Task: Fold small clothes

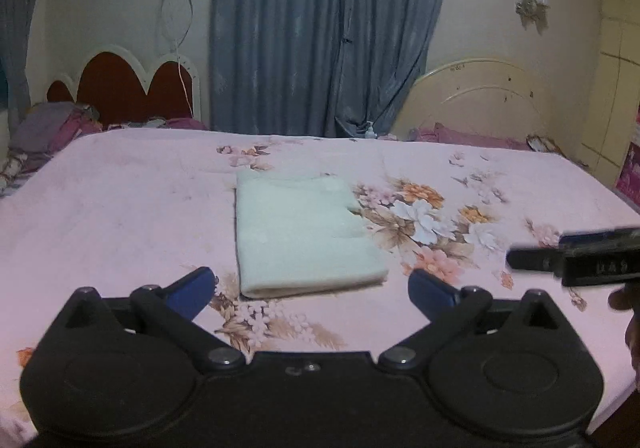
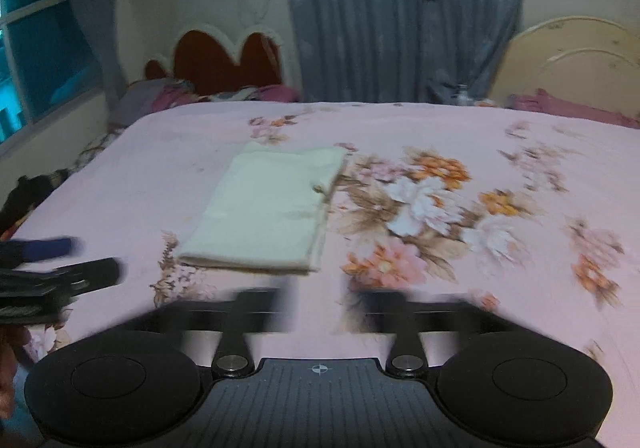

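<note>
Both wrist views look down across the bed [image 1: 120, 208] – sharing the folded cloth [image 1: 300, 232].

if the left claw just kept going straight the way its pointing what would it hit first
Most likely the folded pale cloth lying on the bed, dead ahead between the open left claw tips; depth is uncertain.

Black claw [image 1: 310, 288], blue fingertips [image 1: 190, 290].

A bed [image 1: 120, 208] under a pink floral sheet [image 1: 440, 176]; a pale folded garment [image 1: 300, 232] lies flat near its middle; rumpled purple bedding [image 1: 48, 128] at the far left.
</note>
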Demonstrator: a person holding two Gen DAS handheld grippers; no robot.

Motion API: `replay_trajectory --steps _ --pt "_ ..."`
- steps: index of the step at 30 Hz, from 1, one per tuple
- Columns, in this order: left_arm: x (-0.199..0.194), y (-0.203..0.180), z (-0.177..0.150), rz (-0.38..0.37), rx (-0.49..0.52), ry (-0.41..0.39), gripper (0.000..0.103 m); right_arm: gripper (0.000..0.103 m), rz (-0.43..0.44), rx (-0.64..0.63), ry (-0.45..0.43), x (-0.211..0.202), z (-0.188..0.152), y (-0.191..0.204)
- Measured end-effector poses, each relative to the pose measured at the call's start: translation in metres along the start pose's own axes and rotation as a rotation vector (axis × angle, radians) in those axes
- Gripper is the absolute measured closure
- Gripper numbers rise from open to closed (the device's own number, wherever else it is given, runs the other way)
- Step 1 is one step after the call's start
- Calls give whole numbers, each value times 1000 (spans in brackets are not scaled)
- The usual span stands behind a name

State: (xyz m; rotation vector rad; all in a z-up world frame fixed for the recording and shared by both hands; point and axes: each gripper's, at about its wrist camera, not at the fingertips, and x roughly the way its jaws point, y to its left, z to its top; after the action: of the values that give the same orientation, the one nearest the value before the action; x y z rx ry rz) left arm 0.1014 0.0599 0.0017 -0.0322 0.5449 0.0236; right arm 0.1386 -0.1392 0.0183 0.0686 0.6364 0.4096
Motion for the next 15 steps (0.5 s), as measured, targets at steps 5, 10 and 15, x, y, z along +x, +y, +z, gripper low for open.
replay_trajectory --steps 5,10,15 --pt "-23 -8 -3 13 -5 7 0 0 1 -15 -12 -26 -9 5" --pt "-45 -12 -5 24 -1 -24 0 0 -21 -32 -25 -45 -15 10" --pt "-63 -14 -4 28 14 -56 0 0 -18 -46 -53 -66 -16 17"
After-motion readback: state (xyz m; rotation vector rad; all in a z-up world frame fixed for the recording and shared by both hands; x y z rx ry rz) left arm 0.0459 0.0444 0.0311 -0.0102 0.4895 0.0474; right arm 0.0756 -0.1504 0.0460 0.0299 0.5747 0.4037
